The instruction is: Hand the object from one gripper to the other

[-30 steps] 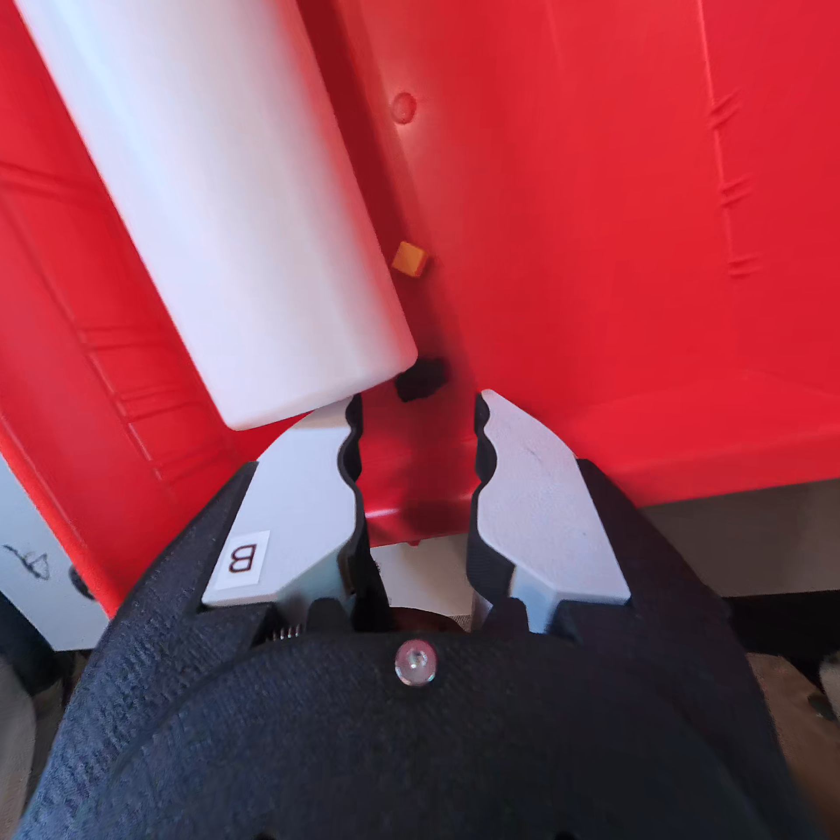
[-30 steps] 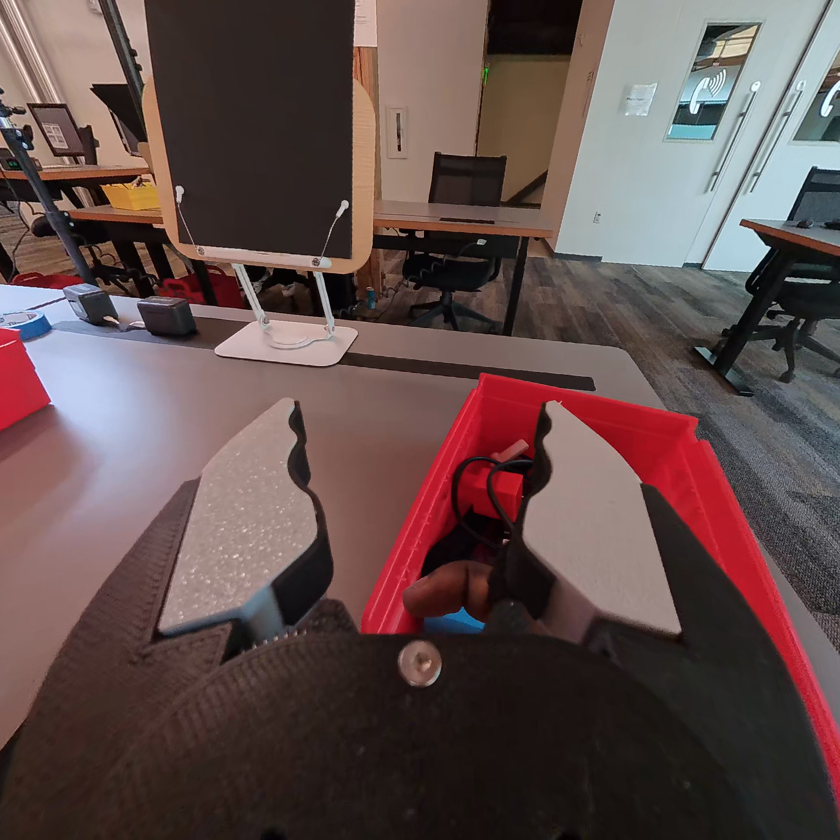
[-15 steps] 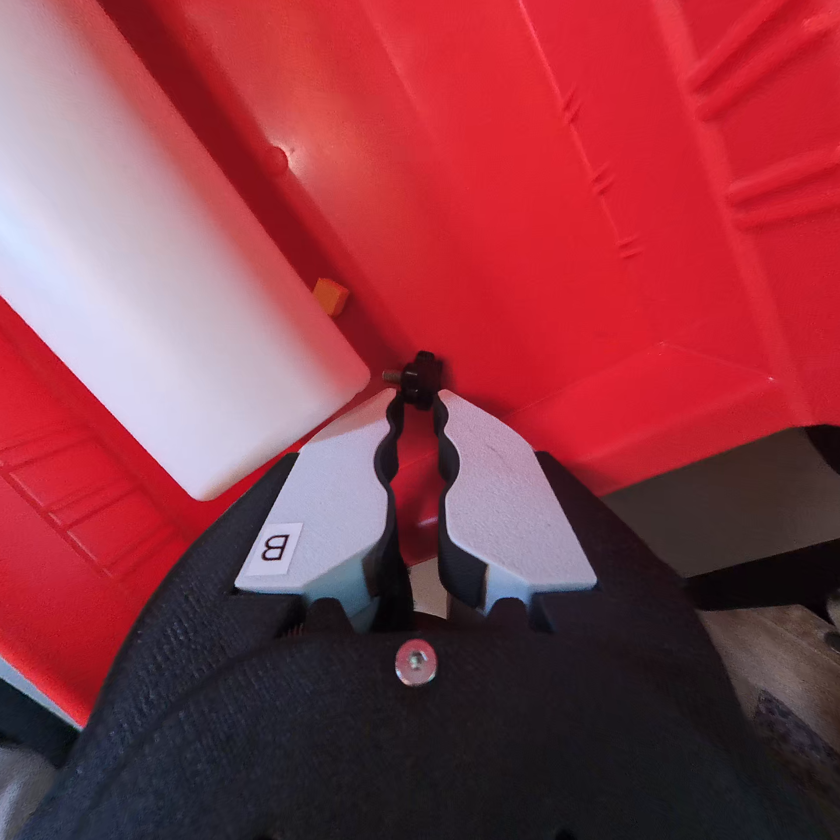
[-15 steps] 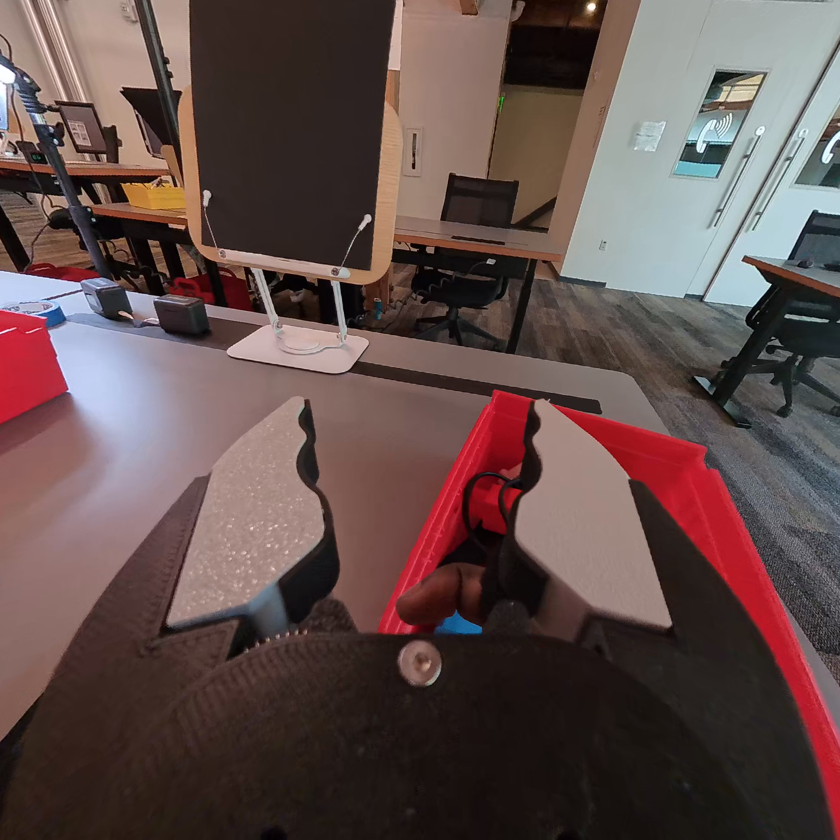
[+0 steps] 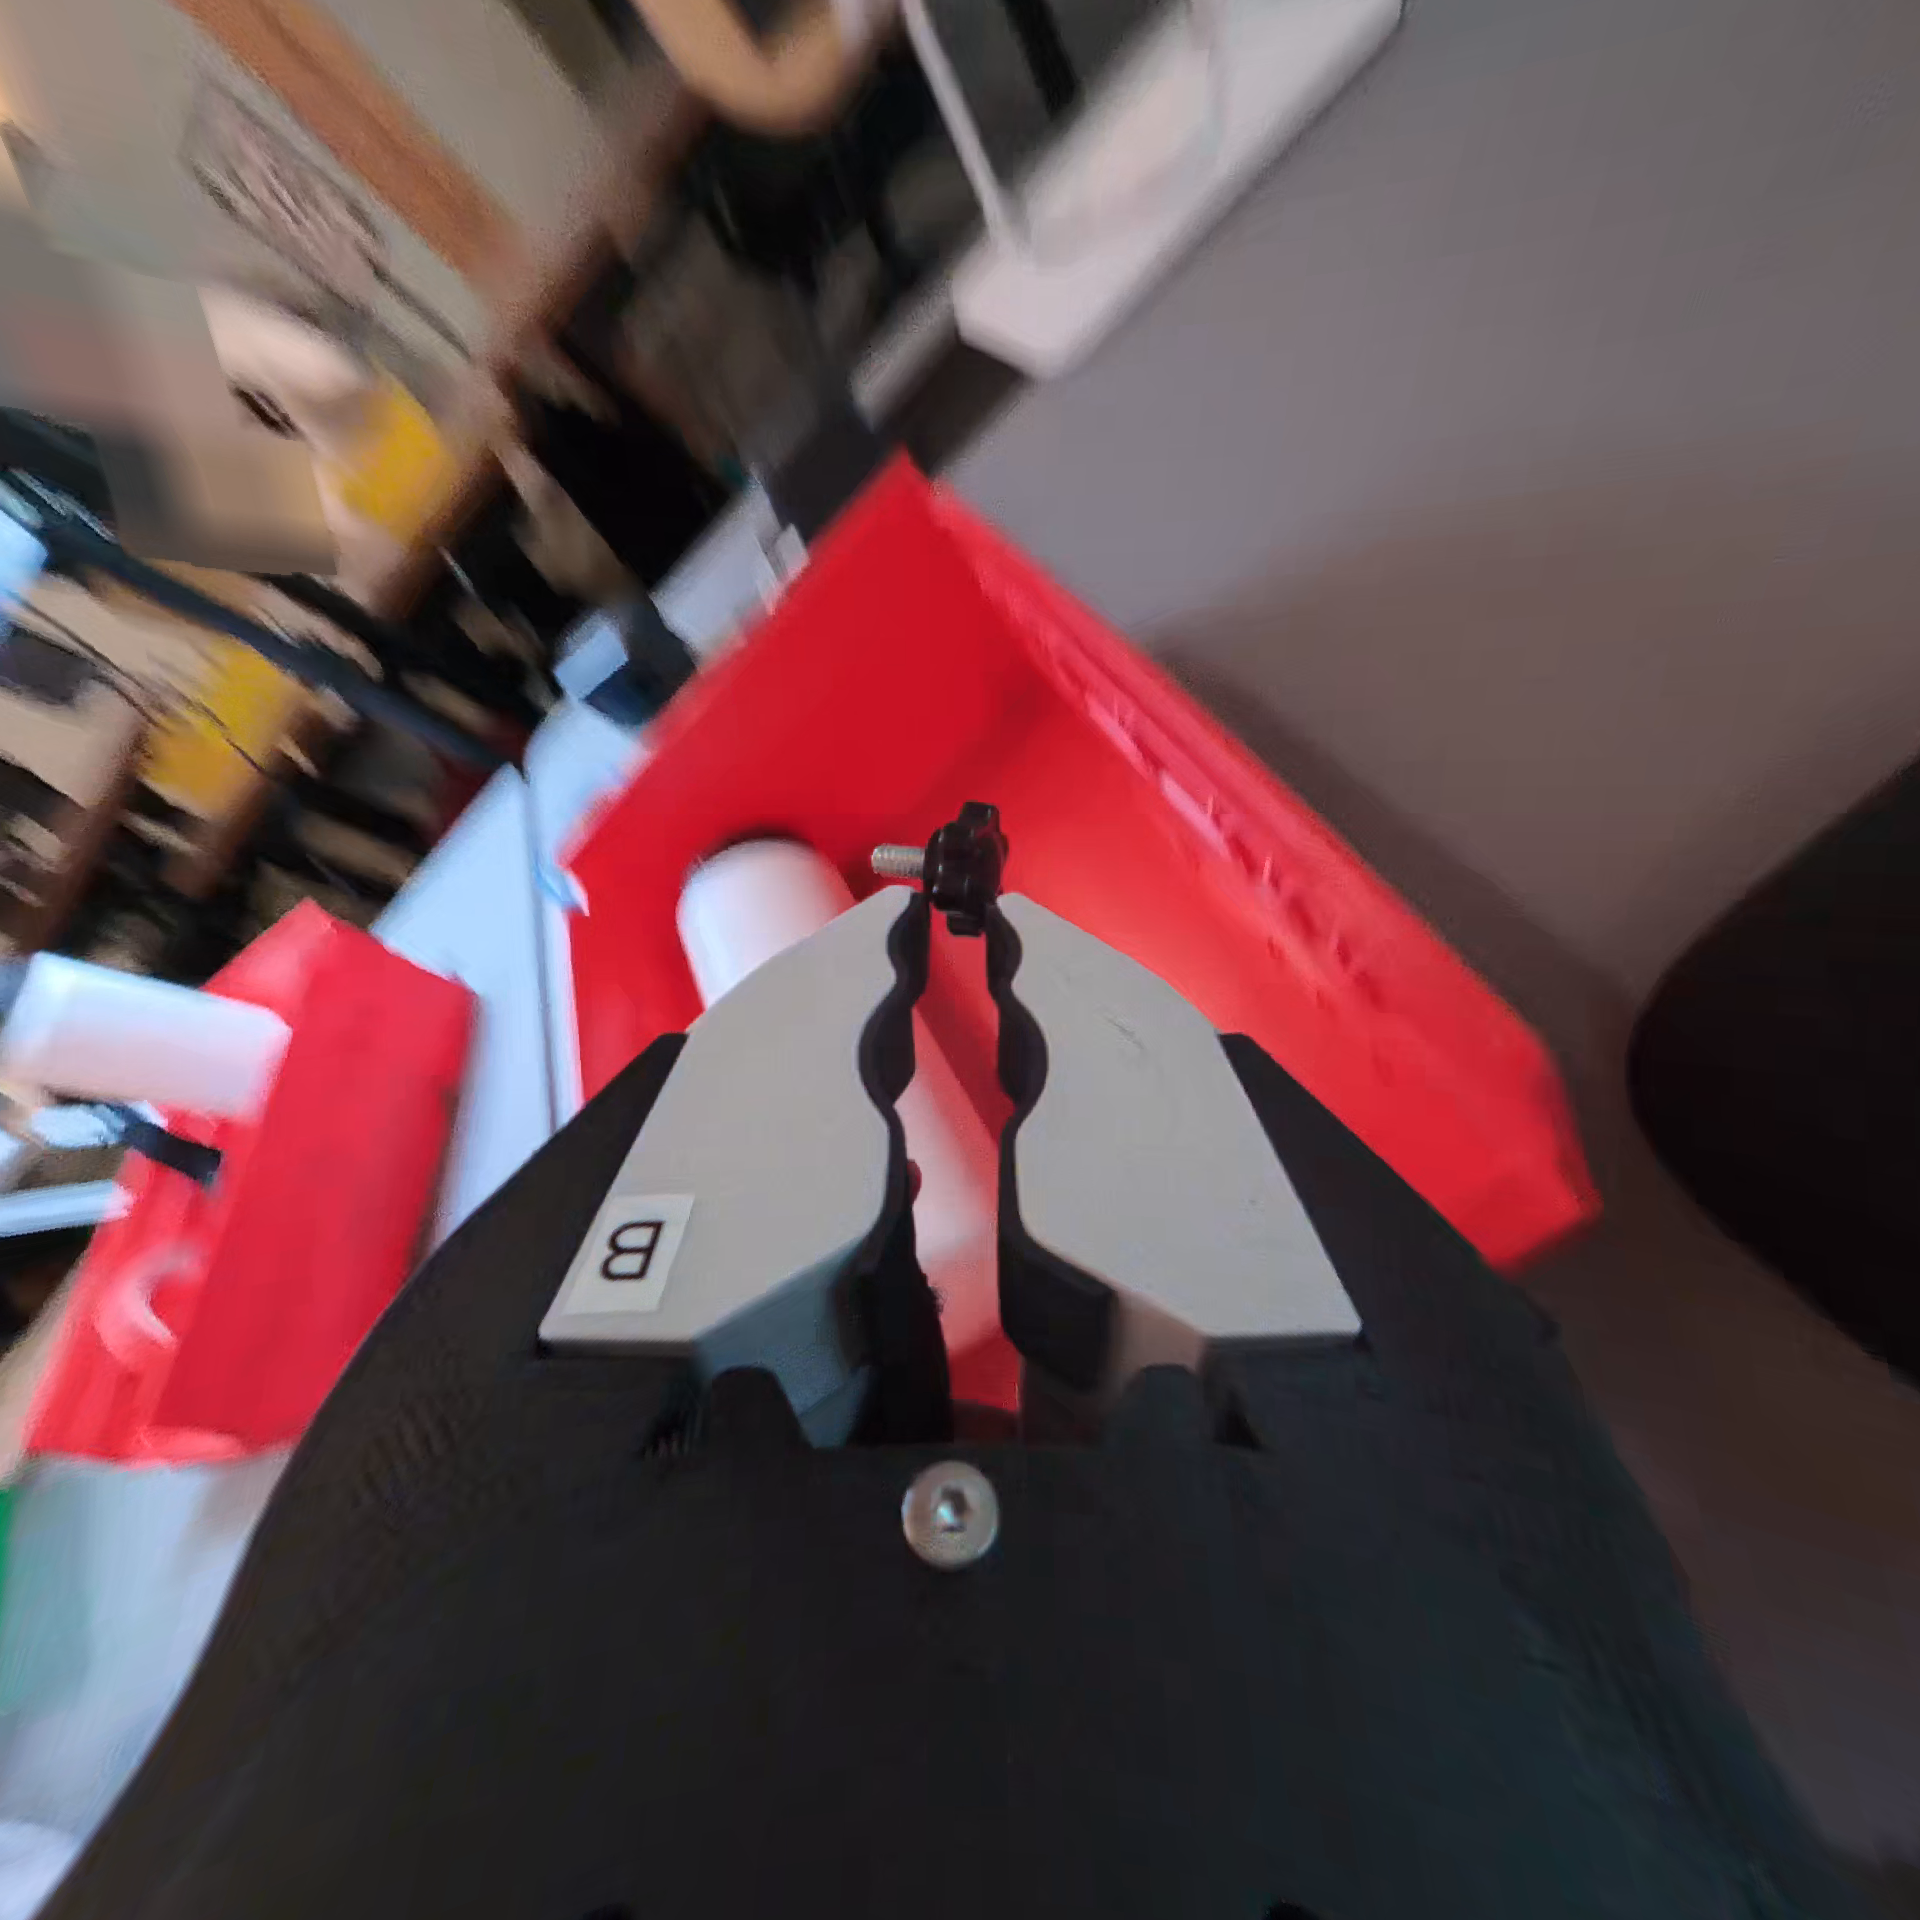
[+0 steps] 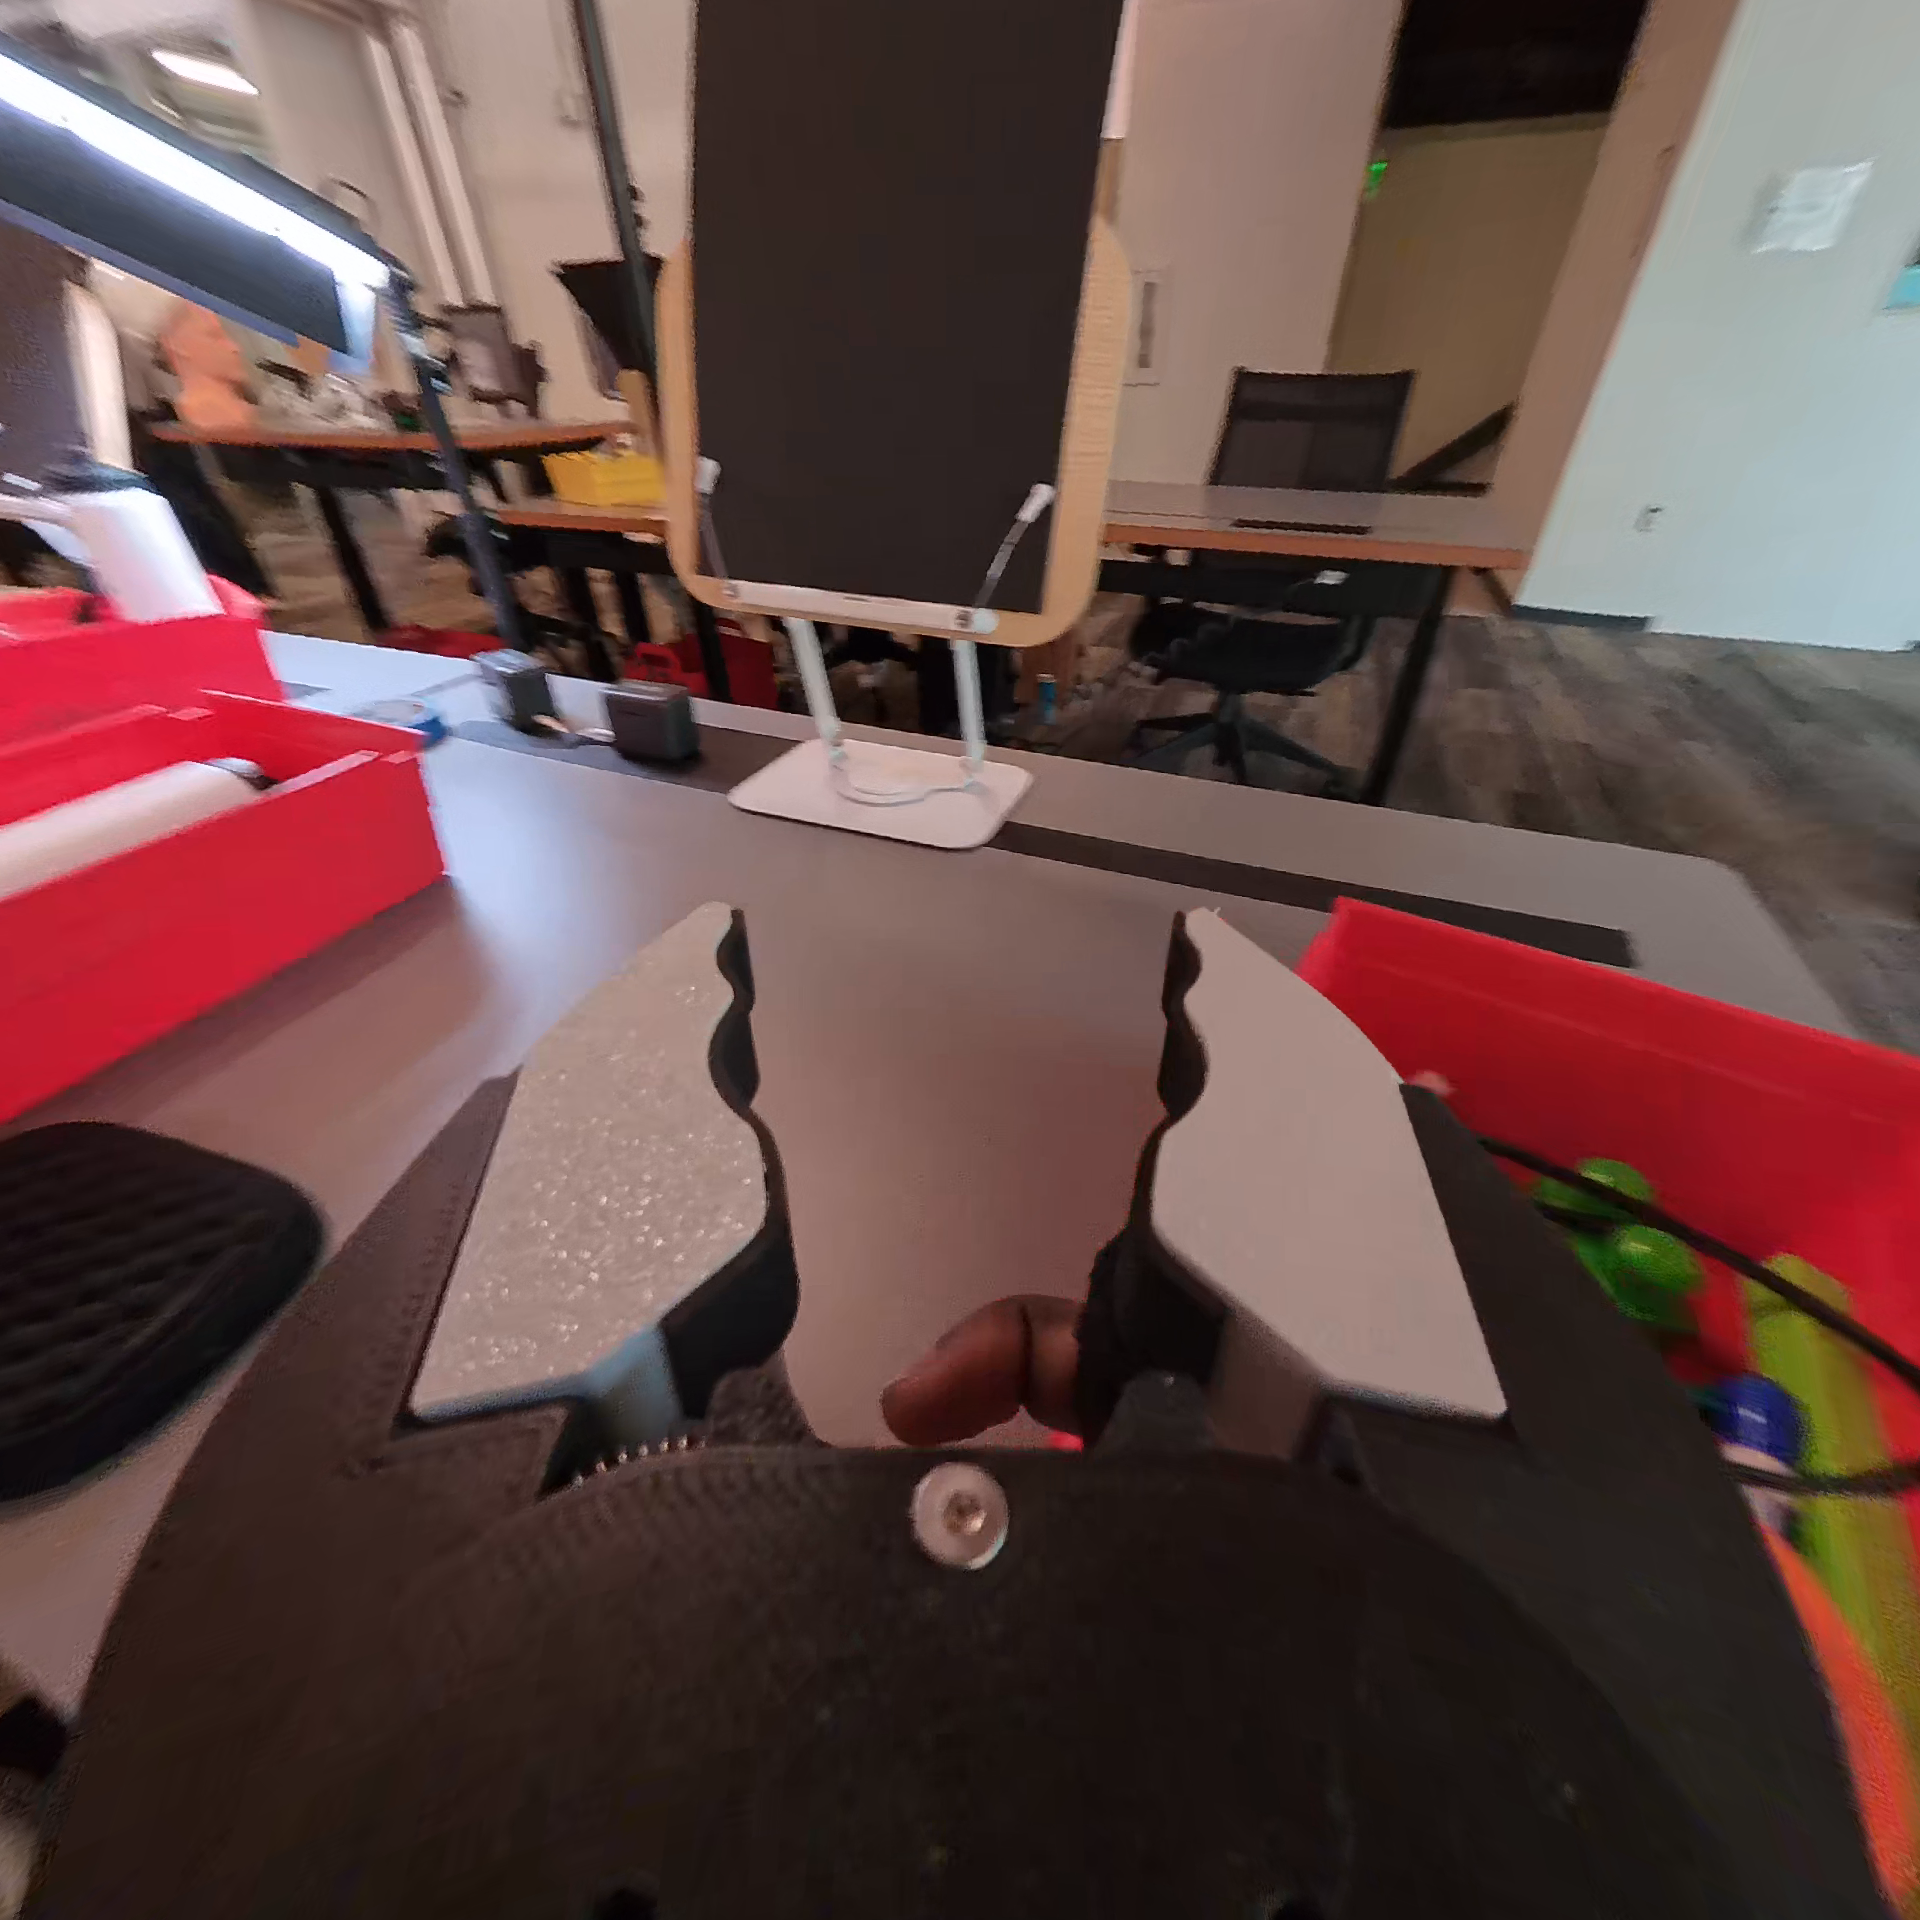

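Note:
My left gripper [image 5: 958, 906] is shut on a small black knob screw [image 5: 964, 860] with a short silver thread that sticks out to the left. It holds the screw above a red bin [image 5: 1226, 873]. A white cylinder [image 5: 758, 914] lies in that bin, partly hidden behind my left finger. My right gripper [image 6: 956, 925] is open and empty above the grey table [image 6: 935, 1039]. The red bin with the white cylinder shows at the left in the right wrist view [image 6: 208, 883].
A second red bin [image 6: 1621, 1070] at the right holds green and other coloured items and a black cable. A dark panel on a white stand [image 6: 883, 800] rises at the table's far side. A black gripper body [image 6: 125, 1288] lies at the left. Another red bin [image 5: 281, 1174] stands left.
My left gripper closed on the black knob screw in the bin corner and lifted it out above the bin. My right gripper swung left, away from the right bin, still open.

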Tool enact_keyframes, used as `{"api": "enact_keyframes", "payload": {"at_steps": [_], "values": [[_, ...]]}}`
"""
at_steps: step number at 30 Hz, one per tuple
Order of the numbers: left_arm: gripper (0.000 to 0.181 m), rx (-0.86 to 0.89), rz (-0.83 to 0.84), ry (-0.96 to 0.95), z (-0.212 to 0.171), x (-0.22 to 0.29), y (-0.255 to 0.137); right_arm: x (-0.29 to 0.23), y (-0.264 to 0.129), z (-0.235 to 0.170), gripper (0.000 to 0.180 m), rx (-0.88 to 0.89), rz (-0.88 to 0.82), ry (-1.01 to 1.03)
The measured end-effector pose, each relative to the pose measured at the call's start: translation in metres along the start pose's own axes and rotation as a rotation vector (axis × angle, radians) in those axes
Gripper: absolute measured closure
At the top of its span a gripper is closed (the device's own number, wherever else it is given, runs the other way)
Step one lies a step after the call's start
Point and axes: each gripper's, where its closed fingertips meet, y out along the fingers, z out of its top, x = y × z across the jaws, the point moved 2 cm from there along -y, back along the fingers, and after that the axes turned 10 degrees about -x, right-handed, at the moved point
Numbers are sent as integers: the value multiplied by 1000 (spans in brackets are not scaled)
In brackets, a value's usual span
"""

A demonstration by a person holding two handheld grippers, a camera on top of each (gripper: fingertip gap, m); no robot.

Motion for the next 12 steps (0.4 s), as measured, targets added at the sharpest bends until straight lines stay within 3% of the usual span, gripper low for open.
{"api": "enact_keyframes", "payload": {"at_steps": [1,3,6,9,12], "values": [[170,106,36,20,15,2,-9,-7,1,1,106,9,53,19],[170,299,42,28,45,14,-28,-25,2,2,110,23,163,39],[170,571,-141,-60,87,48,-56,-57,1,5,114,61,332,15],[171,800,-443,-157,120,88,-84,-94,-4,7,118,104,493,-42],[171,964,-866,-258,143,130,-112,-139,-15,5,124,159,720,-106]]}}
